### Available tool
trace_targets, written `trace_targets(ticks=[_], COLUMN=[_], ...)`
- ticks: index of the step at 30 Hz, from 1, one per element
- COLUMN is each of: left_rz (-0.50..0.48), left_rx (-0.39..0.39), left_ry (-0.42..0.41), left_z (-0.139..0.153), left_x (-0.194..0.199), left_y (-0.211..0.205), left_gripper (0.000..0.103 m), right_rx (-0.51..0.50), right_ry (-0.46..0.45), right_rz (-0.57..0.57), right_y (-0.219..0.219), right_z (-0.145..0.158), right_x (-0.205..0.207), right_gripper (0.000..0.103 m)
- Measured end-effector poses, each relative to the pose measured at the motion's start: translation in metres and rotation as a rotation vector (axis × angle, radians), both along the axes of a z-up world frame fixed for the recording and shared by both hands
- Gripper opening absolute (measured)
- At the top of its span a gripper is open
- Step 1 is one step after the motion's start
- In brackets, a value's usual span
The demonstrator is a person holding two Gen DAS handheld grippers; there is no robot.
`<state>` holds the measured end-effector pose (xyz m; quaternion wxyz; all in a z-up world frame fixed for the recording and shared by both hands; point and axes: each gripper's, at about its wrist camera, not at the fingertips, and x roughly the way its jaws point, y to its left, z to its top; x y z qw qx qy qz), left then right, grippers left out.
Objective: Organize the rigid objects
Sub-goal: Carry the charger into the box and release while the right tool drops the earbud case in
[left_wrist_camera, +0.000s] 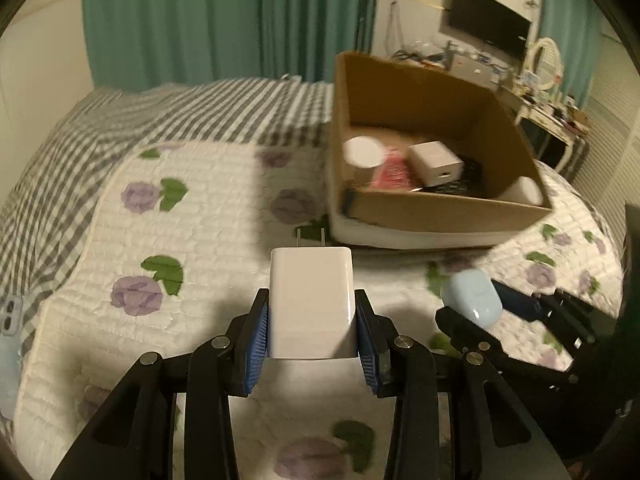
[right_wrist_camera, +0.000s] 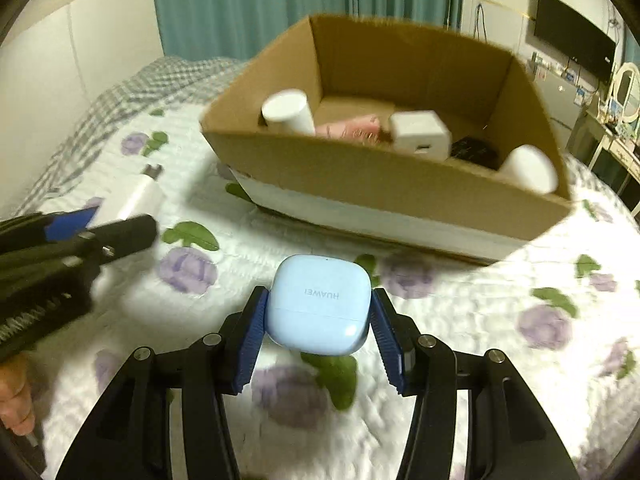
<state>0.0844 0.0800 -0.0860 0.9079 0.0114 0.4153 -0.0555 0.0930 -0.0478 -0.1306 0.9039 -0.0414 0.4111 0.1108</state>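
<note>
I had the left gripper (left_wrist_camera: 312,320) clamped on a white charger (left_wrist_camera: 311,300), prongs forward, above the floral quilt (left_wrist_camera: 200,200). My right gripper (right_wrist_camera: 318,316) gripped a pale blue earbud case (right_wrist_camera: 318,304) just over the quilt. Ahead sat the cardboard box (right_wrist_camera: 360,176), its near wall between both loads and the inside. In it I counted two white cylinders, one white cube adapter (right_wrist_camera: 420,134), one pink item and something black.

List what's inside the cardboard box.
Inside the cardboard box: two white cylinders, a white charger cube, something pink, something black. The near wall hides the floor.
</note>
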Motion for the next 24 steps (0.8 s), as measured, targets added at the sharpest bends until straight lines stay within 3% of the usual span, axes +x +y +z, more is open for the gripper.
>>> trace_targets(ticks=[7, 13, 20, 24], left_rz=[-0.018, -0.041, -0.054, -0.063], left_rx=[-0.048, -0.073, -0.069, -0.065], left_ry=[-0.042, -0.088, -0.124, -0.135], left_z=[0.035, 0.071, 0.097, 0.099], left_x=[-0.021, -0.019, 0.025, 0.057], left_y=[-0.014, -0.023, -0.04, -0.053], left_gripper=[0.04, 0.04, 0.04, 0.04], right_rx=[-0.011, -0.019, 0.006, 0.032], right_ry=[-0.103, -0.176, -0.236, -0.249], right_rz=[0.025, 0.055, 0.079, 0.075], right_y=[-0.017, -0.034, -0.056, -0.066], right_z=[0.057, 0.103, 0.143, 0.151], right_x=[-0.037, -0.04, 0.004, 0.042], right_gripper=[0.051, 0.051, 0.051, 0.051])
